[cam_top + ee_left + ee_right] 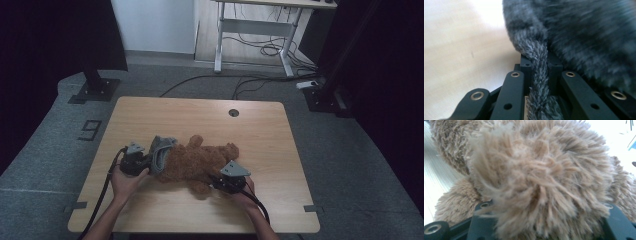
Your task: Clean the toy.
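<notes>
Your brown teddy bear (200, 161) lies on its side near the middle of the tabletop (150, 112), with a grey knitted cloth (161, 152) at its left end. Your left gripper (145, 162) is clenched on a fold of that cloth, just left of the bear. Your right gripper (216, 181) presses into the bear's lower right part, fur bulging between the jaws, so it grasps the bear.

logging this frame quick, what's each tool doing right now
left tool: shut on a fold of the grey fuzzy fabric.
right tool: buried in the brown teddy bear; cannot tell if it grips.
</notes>
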Demonstrator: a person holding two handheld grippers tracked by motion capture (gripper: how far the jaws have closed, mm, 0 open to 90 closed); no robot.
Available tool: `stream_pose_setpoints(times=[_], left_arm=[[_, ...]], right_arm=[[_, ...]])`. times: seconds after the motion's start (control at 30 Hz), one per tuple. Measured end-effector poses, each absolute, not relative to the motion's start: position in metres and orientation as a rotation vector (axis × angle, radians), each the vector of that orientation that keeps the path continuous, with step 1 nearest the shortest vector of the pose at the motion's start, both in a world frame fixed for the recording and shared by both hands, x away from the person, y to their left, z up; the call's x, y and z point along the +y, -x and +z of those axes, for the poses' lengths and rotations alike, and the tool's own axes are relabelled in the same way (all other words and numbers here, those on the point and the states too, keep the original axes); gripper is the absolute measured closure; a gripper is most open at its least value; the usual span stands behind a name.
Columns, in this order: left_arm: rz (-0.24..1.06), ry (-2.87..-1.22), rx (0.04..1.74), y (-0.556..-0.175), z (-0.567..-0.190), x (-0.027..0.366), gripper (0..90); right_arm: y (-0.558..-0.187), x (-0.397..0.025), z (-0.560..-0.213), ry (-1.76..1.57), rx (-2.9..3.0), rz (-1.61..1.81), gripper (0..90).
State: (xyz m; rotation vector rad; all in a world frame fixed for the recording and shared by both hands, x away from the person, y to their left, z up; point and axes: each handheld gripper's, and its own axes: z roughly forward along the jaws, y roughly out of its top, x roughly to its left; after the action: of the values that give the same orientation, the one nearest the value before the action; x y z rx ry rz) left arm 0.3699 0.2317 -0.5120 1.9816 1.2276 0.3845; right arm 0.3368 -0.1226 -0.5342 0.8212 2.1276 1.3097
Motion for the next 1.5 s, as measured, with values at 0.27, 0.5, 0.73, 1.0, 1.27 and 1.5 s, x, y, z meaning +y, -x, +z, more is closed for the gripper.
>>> stream_pose_setpoints(times=[0.27, 0.5, 0.73, 1.0, 1.27, 1.5], left_arm=[[0.363, -1.868, 1.114, -0.364, -0.473, 0.228, 79.7], [0.321, -1.884, 0.92, -0.366, -0.434, 0.168, 79.6], [0.296, -1.994, 0.864, -0.384, -0.446, 0.101, 79.3], [0.261, -2.003, 0.939, -0.395, -0.467, 0.117, 79.5], [0.254, -1.988, 0.973, -0.391, -0.471, 0.149, 79.6], [0.284, -1.956, 0.942, -0.375, -0.48, 0.151, 80.0]], right_arm=[[-0.34, -0.126, -0.534, -0.845, 2.135, 1.334, 44.2], [-0.337, -0.124, -0.534, -0.834, 2.138, 1.324, 44.2], [-0.337, -0.125, -0.534, -0.829, 2.142, 1.325, 44.0], [-0.338, -0.125, -0.534, -0.825, 2.149, 1.329, 42.3], [-0.336, -0.129, -0.535, -0.838, 2.162, 1.365, 41.7], [-0.336, -0.139, -0.531, -0.886, 2.228, 1.431, 26.1]])
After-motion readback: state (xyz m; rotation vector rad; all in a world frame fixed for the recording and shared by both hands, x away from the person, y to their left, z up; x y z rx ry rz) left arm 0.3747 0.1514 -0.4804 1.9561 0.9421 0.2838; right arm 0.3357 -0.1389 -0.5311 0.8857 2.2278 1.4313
